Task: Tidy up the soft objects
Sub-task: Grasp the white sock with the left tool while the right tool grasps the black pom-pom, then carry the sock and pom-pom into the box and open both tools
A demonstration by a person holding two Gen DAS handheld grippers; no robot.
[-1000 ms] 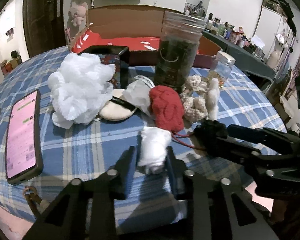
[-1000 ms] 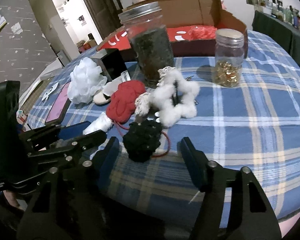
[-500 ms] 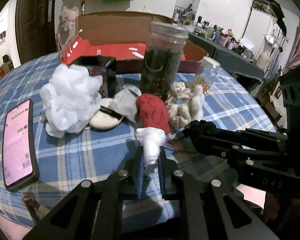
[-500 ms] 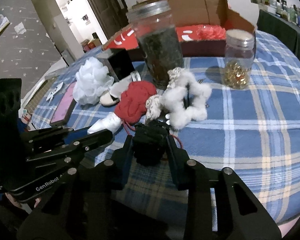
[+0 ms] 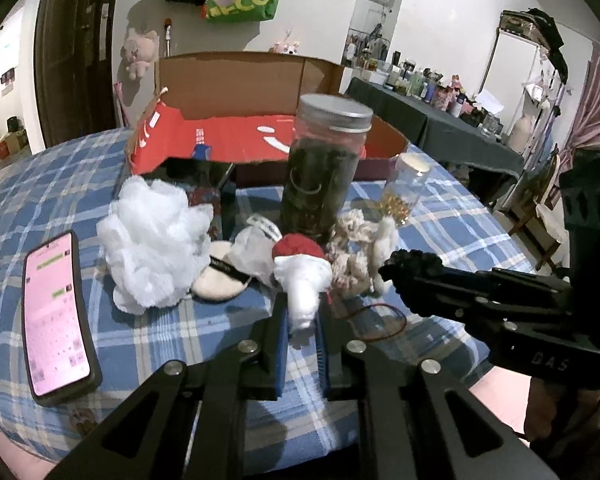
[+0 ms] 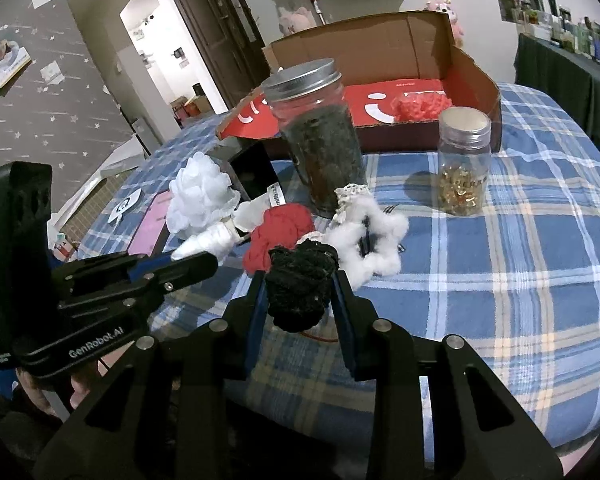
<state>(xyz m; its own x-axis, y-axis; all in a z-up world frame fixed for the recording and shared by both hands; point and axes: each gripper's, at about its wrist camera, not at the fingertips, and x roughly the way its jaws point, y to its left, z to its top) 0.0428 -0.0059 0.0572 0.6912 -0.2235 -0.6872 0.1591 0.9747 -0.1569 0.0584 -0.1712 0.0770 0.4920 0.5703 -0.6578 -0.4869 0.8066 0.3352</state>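
Nearest us, we have two tongs, each clamped on one soft thing. Our left gripper (image 5: 301, 322) has its jaws pressed nearly together on a white scrunchie (image 5: 302, 280), squeezed to a narrow tail between the pads and lifted clear of the checked tablecloth (image 5: 148, 332). Our right gripper (image 6: 300, 300) stands a little wider, jaws pinching a black scrunchie (image 6: 300, 280), a knobbly dark bunch, also raised above the cloth. Just beyond we count one red scrunchie (image 6: 278, 236), one fluffy white scrunchie (image 6: 374, 242) touching it, one white bath puff (image 5: 152, 240) and one round pad (image 5: 218, 276) beside the puff. One phone (image 5: 56, 320) lies at the left. Farther back stand two jars: a tall dark jar (image 6: 320, 140) and a small jar (image 6: 464, 160). Behind them sits one open cardboard box (image 6: 384, 44) holding one pink scrunchie (image 6: 422, 106).
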